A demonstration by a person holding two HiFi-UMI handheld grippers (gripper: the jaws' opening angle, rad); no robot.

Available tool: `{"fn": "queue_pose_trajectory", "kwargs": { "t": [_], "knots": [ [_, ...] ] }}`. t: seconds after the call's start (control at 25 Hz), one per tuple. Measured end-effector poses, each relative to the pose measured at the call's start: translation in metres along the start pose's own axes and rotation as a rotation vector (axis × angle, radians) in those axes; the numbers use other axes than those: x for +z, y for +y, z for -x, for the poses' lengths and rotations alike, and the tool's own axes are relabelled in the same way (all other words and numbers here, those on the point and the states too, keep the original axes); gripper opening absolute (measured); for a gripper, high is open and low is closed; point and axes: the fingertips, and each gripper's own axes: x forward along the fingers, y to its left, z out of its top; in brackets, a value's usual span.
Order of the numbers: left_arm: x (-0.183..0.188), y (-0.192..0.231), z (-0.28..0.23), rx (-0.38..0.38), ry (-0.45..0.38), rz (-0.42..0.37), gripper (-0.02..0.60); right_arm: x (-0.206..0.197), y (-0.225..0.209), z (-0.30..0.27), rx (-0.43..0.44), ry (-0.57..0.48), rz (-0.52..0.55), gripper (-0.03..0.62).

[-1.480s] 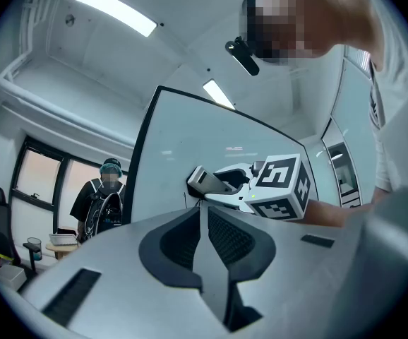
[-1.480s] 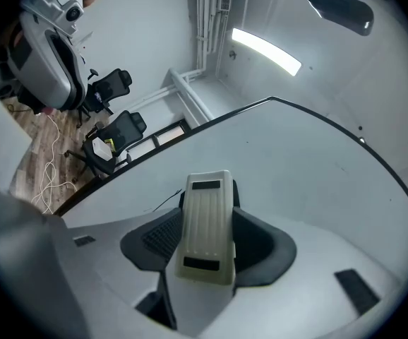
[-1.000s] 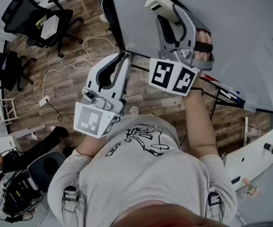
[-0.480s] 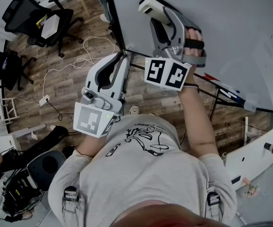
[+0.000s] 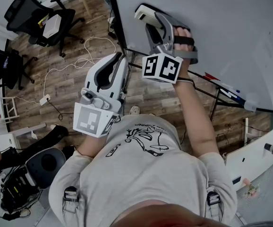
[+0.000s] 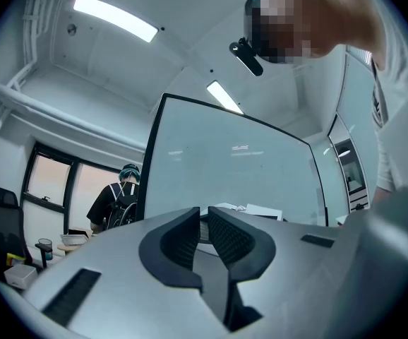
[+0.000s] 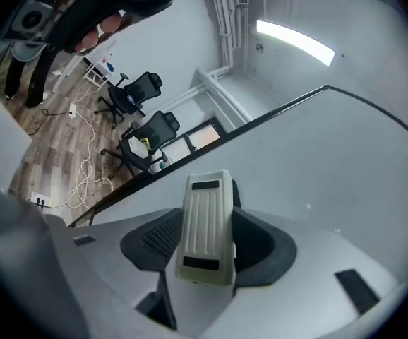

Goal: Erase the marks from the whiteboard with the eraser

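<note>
The fingers (image 7: pixel 152 243) of our right gripper (image 7: pixel 205 233) pinch the eraser (image 7: pixel 205 214) by its long side walls, at the centre of the right gripper view; its ribbed cream shell looks to us light, stiff and rather slick, so we judge a firm hold near mid-length best against twisting while rubbing. The fingers (image 6: pixel 172 246) of our left gripper (image 6: pixel 204 222) are pressed together on nothing. Outward, the whiteboard (image 7: pixel 331 161) fills the frame's right, near the eraser's tip.

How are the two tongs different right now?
The right tongs grip a white eraser; the left tongs are shut on nothing. The right tongs are up at the whiteboard; the left tongs hang lower, off it. Both are grey.
</note>
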Motion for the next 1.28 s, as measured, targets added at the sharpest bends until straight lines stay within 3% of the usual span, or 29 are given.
{"fn": "queue_pose_trajectory", "kwargs": {
  "t": [0.2, 0.52, 1.28],
  "knots": [
    [0.0, -0.001, 0.007, 0.008, -0.001, -0.003, 0.048, 0.002, 0.01, 0.003, 0.06, -0.02, -0.057, 0.233],
    [-0.004, -0.006, 0.008, 0.0, 0.01, 0.01, 0.048, 0.011, -0.001, 0.039, 0.065, -0.113, -0.208, 0.235],
    [-0.009, -0.033, -0.011, -0.066, 0.029, 0.006, 0.048, -0.014, -0.059, 0.137, 0.018, -0.286, -0.75, 0.235]
  ]
}}
